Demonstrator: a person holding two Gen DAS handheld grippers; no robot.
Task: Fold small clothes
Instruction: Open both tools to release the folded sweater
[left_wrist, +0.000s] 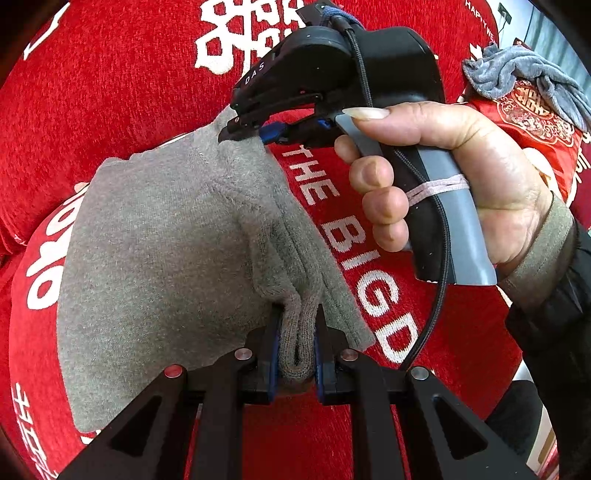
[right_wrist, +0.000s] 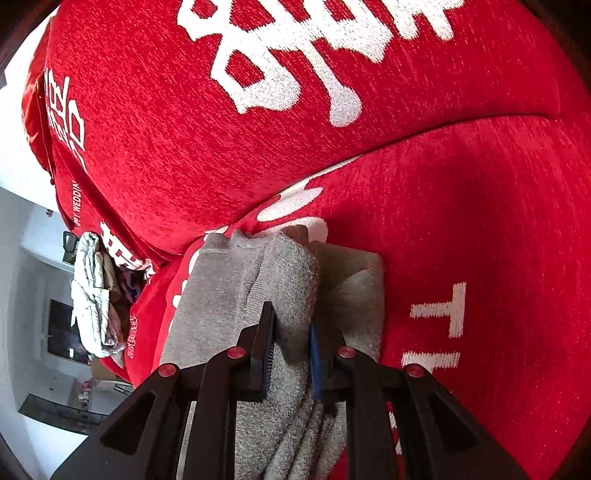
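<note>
A small grey knitted garment (left_wrist: 166, 240) lies on a red cover with white lettering. My left gripper (left_wrist: 297, 317) is shut on a bunched edge of the garment at its near right side. My right gripper (left_wrist: 243, 127), held in a hand, is shut on the garment's far corner. In the right wrist view the right gripper (right_wrist: 291, 325) pinches a fold of the same grey garment (right_wrist: 229, 295), which runs down between its blue pads.
The red cover (left_wrist: 129, 92) spans a seat and a back cushion (right_wrist: 258, 129). A crumpled grey cloth (left_wrist: 517, 70) lies on a red patterned cushion at the far right. A pile of pale clothes (right_wrist: 92, 291) sits at the cover's left edge.
</note>
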